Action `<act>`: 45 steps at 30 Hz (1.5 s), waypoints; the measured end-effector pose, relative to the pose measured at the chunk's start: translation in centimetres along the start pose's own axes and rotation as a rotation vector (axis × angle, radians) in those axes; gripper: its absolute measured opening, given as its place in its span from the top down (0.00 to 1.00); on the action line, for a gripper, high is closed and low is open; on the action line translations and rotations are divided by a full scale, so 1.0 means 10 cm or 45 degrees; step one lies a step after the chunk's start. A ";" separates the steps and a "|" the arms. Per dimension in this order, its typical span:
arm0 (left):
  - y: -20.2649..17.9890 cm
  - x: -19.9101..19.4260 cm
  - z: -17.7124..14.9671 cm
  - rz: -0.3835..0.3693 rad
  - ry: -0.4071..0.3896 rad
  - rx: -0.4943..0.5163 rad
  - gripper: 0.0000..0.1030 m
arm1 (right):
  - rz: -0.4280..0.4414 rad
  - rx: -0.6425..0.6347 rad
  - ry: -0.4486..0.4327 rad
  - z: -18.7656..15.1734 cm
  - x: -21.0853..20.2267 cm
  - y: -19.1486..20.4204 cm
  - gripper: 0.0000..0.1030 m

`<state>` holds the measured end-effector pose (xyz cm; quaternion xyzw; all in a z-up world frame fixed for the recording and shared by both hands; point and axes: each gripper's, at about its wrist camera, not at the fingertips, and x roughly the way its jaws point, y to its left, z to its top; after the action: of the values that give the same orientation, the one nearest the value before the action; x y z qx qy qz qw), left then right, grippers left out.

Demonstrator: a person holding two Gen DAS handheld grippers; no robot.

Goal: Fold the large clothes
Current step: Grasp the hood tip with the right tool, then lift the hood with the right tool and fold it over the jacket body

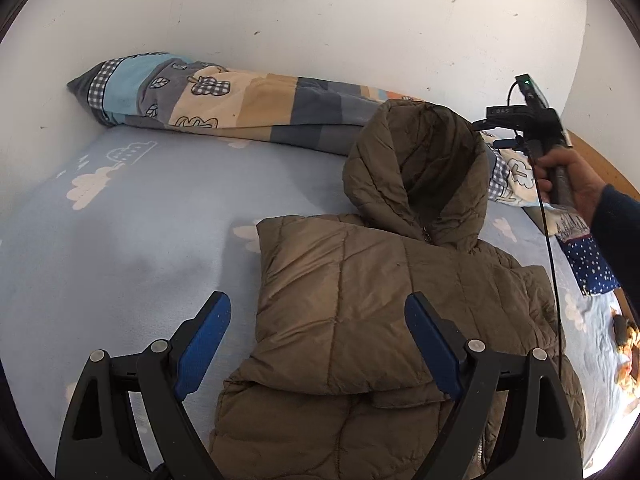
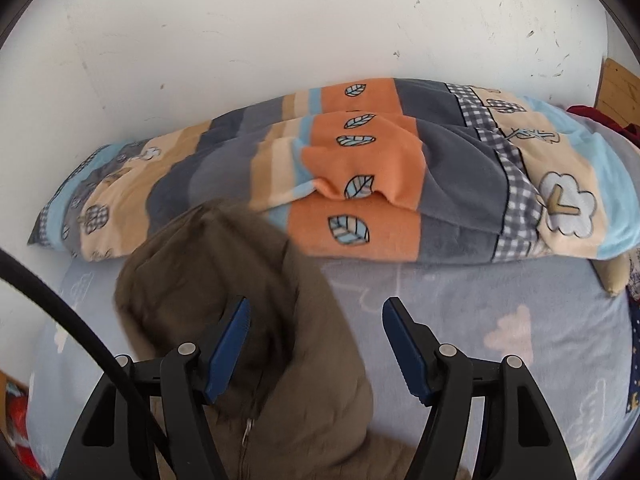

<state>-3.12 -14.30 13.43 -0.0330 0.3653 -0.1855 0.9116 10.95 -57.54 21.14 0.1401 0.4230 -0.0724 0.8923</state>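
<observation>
An olive-brown quilted jacket lies on the light blue bed sheet, its sides folded in and its hood standing up towards the wall. My left gripper hovers open over the jacket's left edge, its blue pads apart and pressing on nothing. My right gripper is also open with nothing gripped. The blurred hood lies under its left finger and bare sheet under its right. In the left wrist view a hand holds the right gripper's handle beside the hood.
A rolled patterned blanket lies along the white wall behind the jacket. A dark blue starred cloth and small brown items sit at the right. A wooden headboard is at far right. A black cable crosses the left.
</observation>
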 end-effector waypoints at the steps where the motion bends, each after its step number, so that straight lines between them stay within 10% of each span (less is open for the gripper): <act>1: 0.02 0.02 0.00 0.001 0.006 -0.006 0.15 | -0.009 -0.003 0.006 0.06 0.09 0.00 0.29; 4: 0.05 0.07 -0.01 0.003 0.031 -0.019 0.15 | -0.026 -0.037 0.035 0.14 0.28 0.06 0.44; 6: 0.06 0.09 -0.01 0.008 0.038 -0.010 0.15 | -0.067 -0.065 0.072 0.12 0.42 0.10 0.79; 8: 0.05 0.08 -0.01 0.020 0.036 0.000 0.15 | -0.093 -0.071 0.073 0.08 0.43 0.12 0.88; 20: 0.03 -0.20 0.07 -0.061 -0.035 -0.056 0.15 | 0.086 -0.268 -0.147 -0.63 -1.30 0.42 0.91; 28: 0.08 -0.37 0.12 -0.204 -0.056 -0.184 0.15 | 0.181 -0.318 -0.196 -1.78 -2.26 0.52 0.91; 36: -0.11 -0.26 0.06 -0.394 0.012 -0.239 0.15 | 0.127 -0.212 -0.113 -3.05 -1.88 0.37 0.91; 45: -0.63 -0.13 0.07 -0.487 -0.008 -0.136 0.15 | 0.005 -0.442 0.066 -3.26 -1.42 0.47 0.91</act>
<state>-5.50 -19.77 15.97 -0.1507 0.3587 -0.3356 0.8579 -20.83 -42.73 13.40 -0.0134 0.4517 0.0071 0.8921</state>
